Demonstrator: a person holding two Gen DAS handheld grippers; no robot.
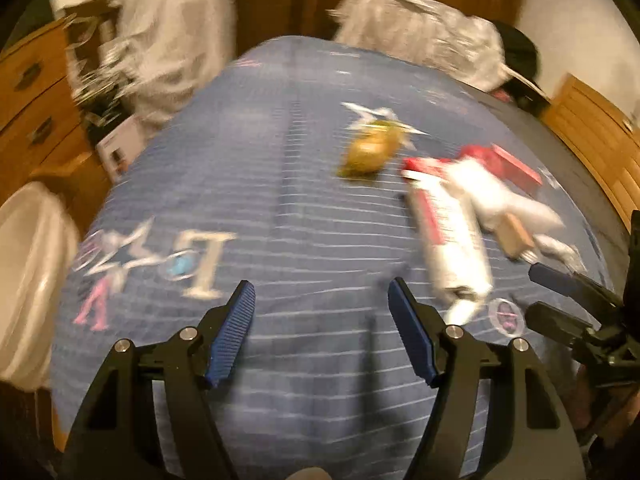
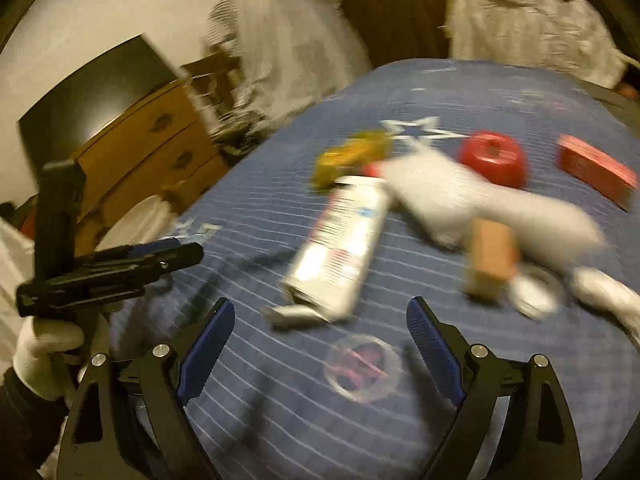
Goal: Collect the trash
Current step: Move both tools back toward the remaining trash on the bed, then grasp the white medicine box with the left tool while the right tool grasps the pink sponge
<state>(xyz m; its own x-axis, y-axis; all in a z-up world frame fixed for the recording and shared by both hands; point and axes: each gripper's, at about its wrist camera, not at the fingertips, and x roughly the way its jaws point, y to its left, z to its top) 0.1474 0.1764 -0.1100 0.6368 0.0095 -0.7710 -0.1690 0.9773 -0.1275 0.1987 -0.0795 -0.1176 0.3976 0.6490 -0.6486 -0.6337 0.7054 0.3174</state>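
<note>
Blue striped bedspread (image 1: 280, 184) with star prints, covering a bed flanked by a wooden dresser (image 1: 36, 92) at the left edge and pale bundled bags (image 1: 420, 36) at the far edge. Both views motion-blurred.

Trash grouped on the right half of the bedspread:
- Yellow-green wrapper (image 2: 352, 156) toward the far edge, beside a printed star.
- White tube with red print (image 2: 340, 244), lying with its cap toward the near edge, just beside the wrapper.
- Crumpled white paper (image 2: 460, 196) touching the tube's far end.
- Small tan box (image 2: 490, 260) resting against the paper.
- Red round lid (image 2: 494, 158) and red carton (image 2: 596, 170) nearer the right edge.
- Clear round disc (image 2: 362, 366) flat on the cloth, nearest the near edge.

Left gripper (image 1: 322, 308): jaws spread wide, holding nothing, poised over bare bedspread left of the tube.

Right gripper (image 2: 320, 328): jaws spread wide, holding nothing, with the tube's cap end and the clear disc between the blue pads (image 2: 208, 348), neither touched.
</note>
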